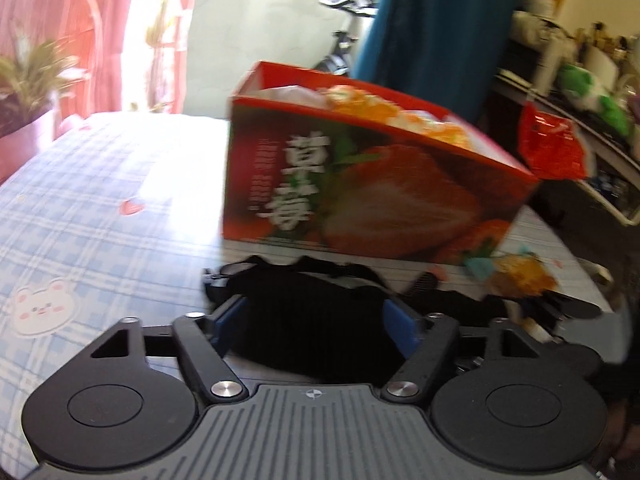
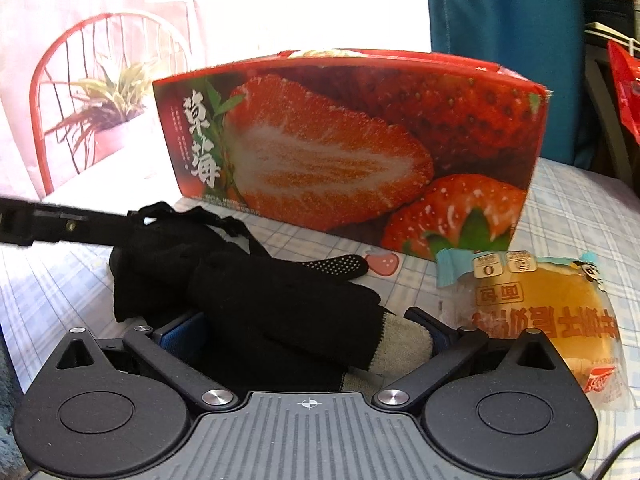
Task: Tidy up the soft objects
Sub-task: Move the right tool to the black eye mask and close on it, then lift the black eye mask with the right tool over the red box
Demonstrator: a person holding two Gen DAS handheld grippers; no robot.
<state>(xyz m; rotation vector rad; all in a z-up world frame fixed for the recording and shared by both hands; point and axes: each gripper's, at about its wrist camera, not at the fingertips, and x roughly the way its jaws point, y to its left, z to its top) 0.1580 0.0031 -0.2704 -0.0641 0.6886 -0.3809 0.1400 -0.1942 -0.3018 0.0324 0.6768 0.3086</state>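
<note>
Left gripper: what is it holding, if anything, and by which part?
Left gripper pinches the bunched black glove between its pads; the right-wrist view puts the hold at the glove's far left end.

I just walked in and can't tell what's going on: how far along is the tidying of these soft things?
Done: the strawberry box already holds some soft items, white and orange, showing over its rim. In hand: black gloves lie between both grippers' fingers, left gripper and right gripper; whether either is gripping is unclear. Left: those gloves and the wrapped bun beside the box are still on the tablecloth.
</note>
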